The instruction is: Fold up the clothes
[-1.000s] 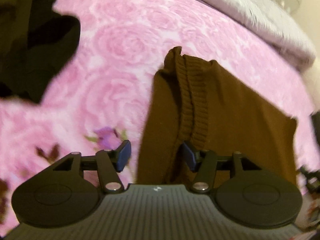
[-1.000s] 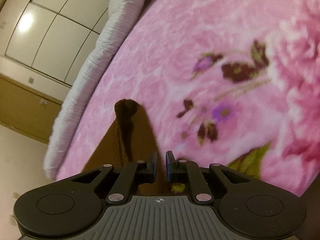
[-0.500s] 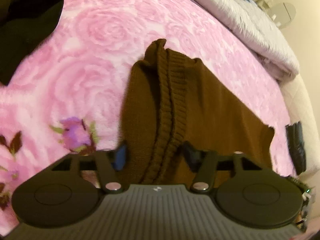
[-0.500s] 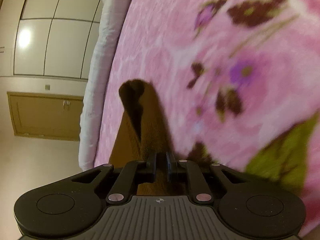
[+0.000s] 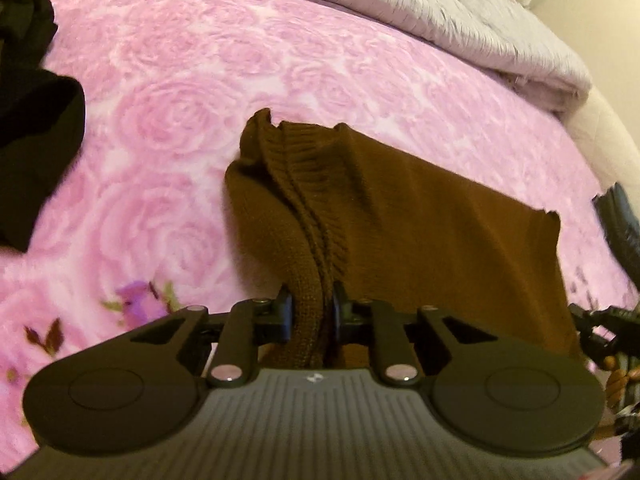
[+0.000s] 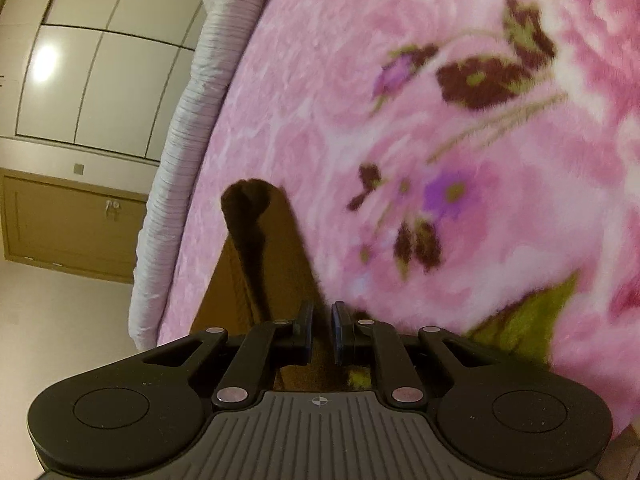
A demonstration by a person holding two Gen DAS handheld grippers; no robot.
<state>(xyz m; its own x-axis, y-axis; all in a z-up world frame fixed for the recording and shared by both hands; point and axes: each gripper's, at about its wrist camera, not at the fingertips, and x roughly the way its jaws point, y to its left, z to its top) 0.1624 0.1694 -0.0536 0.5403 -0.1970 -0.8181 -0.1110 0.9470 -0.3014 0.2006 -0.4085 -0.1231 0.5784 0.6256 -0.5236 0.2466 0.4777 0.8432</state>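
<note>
On pink floral blanket [image 5: 192, 92], brown sweater [image 5: 432, 216] lies

I can't see the sweater's [image 5: 420, 224] near hem behind my left gripper [image 5: 310, 316]; the black garment [image 5: 32, 128] runs off the frame's left edge.

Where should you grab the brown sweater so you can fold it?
Best by its thick ribbed hem, coming in from the near edge. On the brown sweater that hem bunches into a raised ridge, easy to pinch. The left hand-held gripper is shut on it there; the right hand-held gripper pinches another edge.
</note>
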